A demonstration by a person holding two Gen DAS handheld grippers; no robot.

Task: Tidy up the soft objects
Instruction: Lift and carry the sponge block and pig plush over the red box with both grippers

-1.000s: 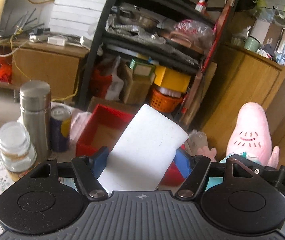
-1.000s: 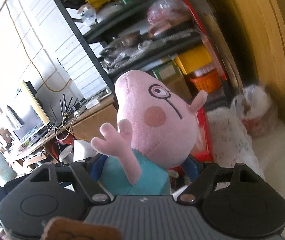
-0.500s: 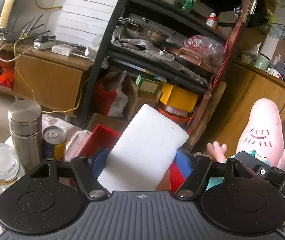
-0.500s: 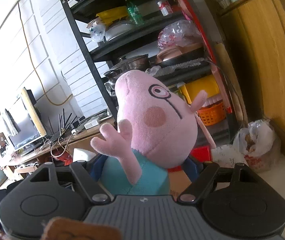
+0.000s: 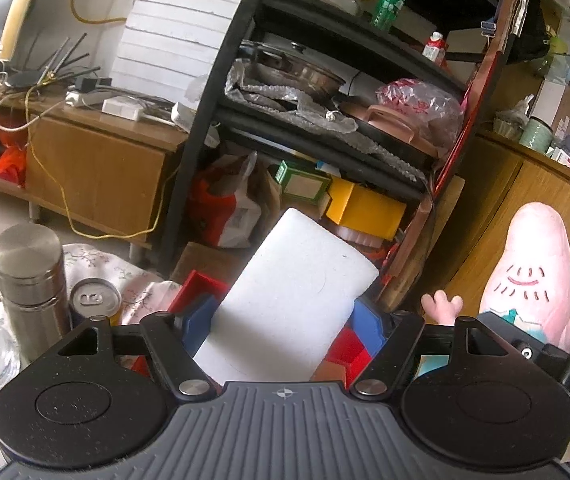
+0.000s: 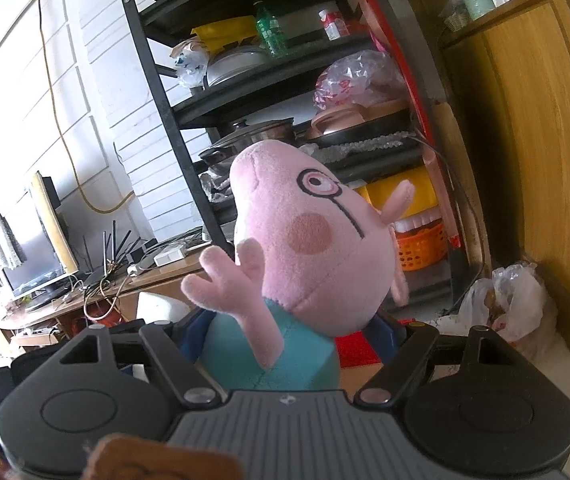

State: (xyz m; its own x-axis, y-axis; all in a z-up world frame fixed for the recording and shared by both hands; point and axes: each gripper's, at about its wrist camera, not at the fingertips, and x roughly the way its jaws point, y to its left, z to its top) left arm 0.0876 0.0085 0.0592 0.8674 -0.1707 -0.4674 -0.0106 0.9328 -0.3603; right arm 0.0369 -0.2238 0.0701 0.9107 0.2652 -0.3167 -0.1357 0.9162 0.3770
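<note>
Our left gripper pinches the sponge by its lower end, so it juts up clear of the red box below. Our right gripper clamps the pig at its soft belly, head free, both aloft.

Bright daylight floods in from the left, blowing out the white wall in the right wrist view. Shelves bow at the fisheye edges; everything stays fairly sharp.
</note>
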